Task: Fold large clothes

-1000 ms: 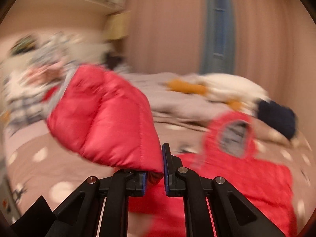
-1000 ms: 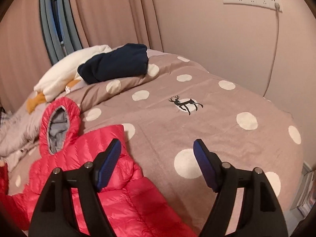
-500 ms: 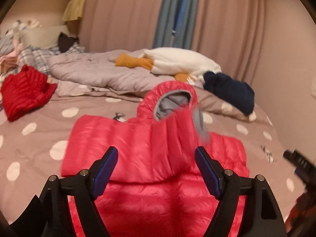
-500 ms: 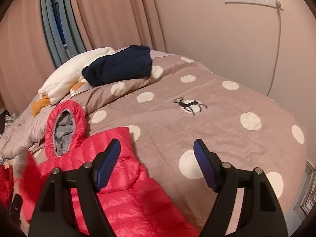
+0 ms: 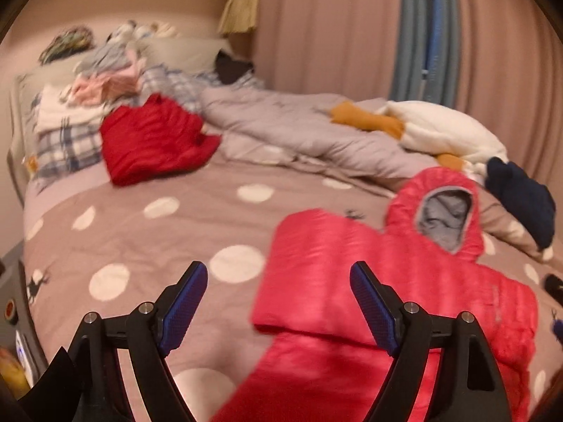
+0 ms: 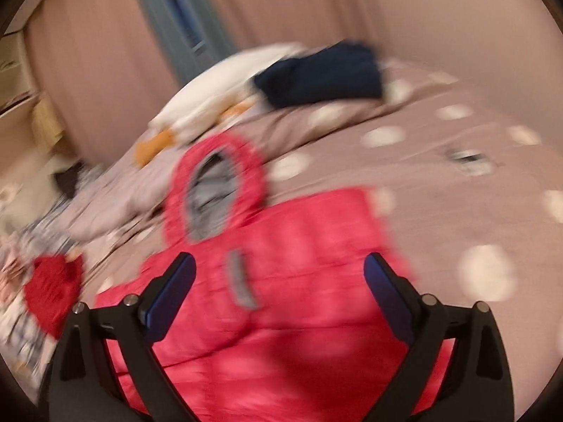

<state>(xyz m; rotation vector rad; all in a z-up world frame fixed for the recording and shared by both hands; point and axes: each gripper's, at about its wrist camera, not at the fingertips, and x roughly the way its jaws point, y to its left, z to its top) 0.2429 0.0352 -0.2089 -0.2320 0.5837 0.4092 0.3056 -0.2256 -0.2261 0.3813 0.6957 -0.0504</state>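
The pink-red hooded puffer jacket is showing a slick, faintly shiny quilted shell, with a matt grey lining inside its hood. The taupe bedspread with cream dots under it is looking like soft, matt woven cloth. The darker red quilted garment is catching less sheen. The white fleecy bundle is appearing fluffy, the folded navy garment dull and knitted. Both the left gripper and right gripper are showing matt black plastic arms, small bright metal screws, and blue textured rubbery pads.
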